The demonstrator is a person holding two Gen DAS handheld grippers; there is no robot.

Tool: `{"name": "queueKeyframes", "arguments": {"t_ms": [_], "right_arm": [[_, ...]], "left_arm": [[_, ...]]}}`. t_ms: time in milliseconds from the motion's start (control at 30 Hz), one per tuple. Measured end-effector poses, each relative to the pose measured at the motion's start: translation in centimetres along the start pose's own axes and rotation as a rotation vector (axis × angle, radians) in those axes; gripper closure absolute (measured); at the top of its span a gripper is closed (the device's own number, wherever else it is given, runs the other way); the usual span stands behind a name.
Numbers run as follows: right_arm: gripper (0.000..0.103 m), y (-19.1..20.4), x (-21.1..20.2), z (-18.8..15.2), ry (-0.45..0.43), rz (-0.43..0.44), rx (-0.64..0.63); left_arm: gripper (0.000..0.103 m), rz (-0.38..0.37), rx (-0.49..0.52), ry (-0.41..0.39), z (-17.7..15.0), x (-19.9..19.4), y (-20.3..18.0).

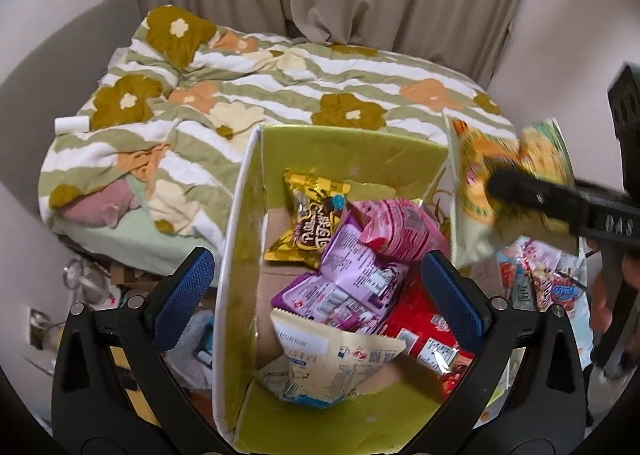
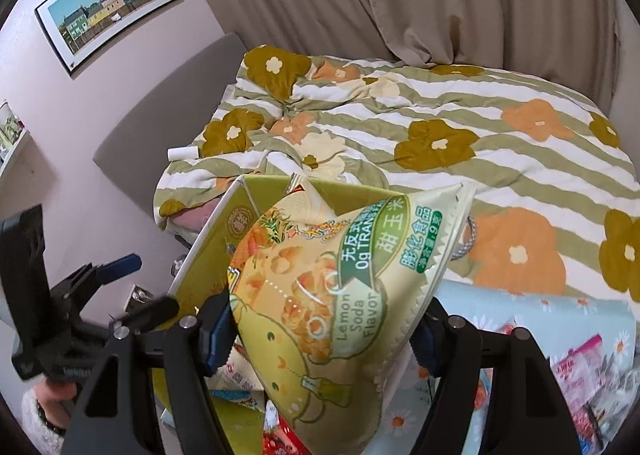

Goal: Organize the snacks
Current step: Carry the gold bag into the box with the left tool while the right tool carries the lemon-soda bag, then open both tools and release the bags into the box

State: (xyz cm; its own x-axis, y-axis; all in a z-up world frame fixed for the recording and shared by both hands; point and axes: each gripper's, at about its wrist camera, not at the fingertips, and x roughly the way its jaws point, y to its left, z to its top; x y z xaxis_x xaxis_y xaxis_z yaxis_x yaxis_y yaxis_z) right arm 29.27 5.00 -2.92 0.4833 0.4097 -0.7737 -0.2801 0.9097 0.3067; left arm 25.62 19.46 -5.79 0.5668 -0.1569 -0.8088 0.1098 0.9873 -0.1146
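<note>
The green box (image 1: 344, 143) stands open at the foot of the bed (image 1: 280, 87), its white rim free on the left and its right wall crowded by a yellow snack bag (image 2: 336, 295) hanging just beside it. Inside, the far left corner is bare cardboard; the rest is filled with packets. The left gripper (image 1: 316, 295) hovers over the box with its blue pads (image 1: 182, 295) spread wide and nothing between them. The right gripper (image 2: 324, 335) is clamped on the yellow bag's lower part (lemon soda flavour, the print says), holding it tilted in the air by the box's right edge. In the box lie a gold packet (image 1: 308, 223), a pink one (image 1: 396, 227), a purple one (image 1: 352, 283), a red one (image 1: 432, 331) and a cream one (image 1: 332, 363). More snack packets (image 1: 540, 275) lie scattered on the blue daisy cloth (image 2: 540, 307) right of the box.
</note>
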Motion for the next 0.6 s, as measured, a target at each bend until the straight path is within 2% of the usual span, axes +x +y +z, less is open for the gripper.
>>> {"name": "queueKeyframes", "arguments": {"t_ms": [200,233,267,333,433,600], "right_arm": [[0.031,0.7,3.8,1.9,0.036,0.015,-0.038],[0.025,0.8,4.6,2.2,0.04,0.017,-0.038],[0.012,0.9,5.1,2.4,0.039,0.021,-0.04],[0.0,1.2,5.4,2.4,0.022,0.025,-0.046],[0.0,1.5,5.2,1.9,-0.025,0.001,-0.089],[0.0,0.9,5.1,1.3,-0.023,-0.045,-0.133]], "left_arm": [[0.0,0.029,-0.014,0.03,-0.5,1.3,0.7],[0.0,0.037,-0.014,0.034,-0.5,1.5,0.7],[0.0,0.045,-0.013,0.039,-0.5,1.6,0.8],[0.0,0.055,-0.013,0.044,-0.5,1.9,1.0],[0.0,0.057,-0.018,0.048,-0.6,2.0,1.2],[0.0,0.063,-0.023,0.051,-0.6,1.6,1.3]]}}
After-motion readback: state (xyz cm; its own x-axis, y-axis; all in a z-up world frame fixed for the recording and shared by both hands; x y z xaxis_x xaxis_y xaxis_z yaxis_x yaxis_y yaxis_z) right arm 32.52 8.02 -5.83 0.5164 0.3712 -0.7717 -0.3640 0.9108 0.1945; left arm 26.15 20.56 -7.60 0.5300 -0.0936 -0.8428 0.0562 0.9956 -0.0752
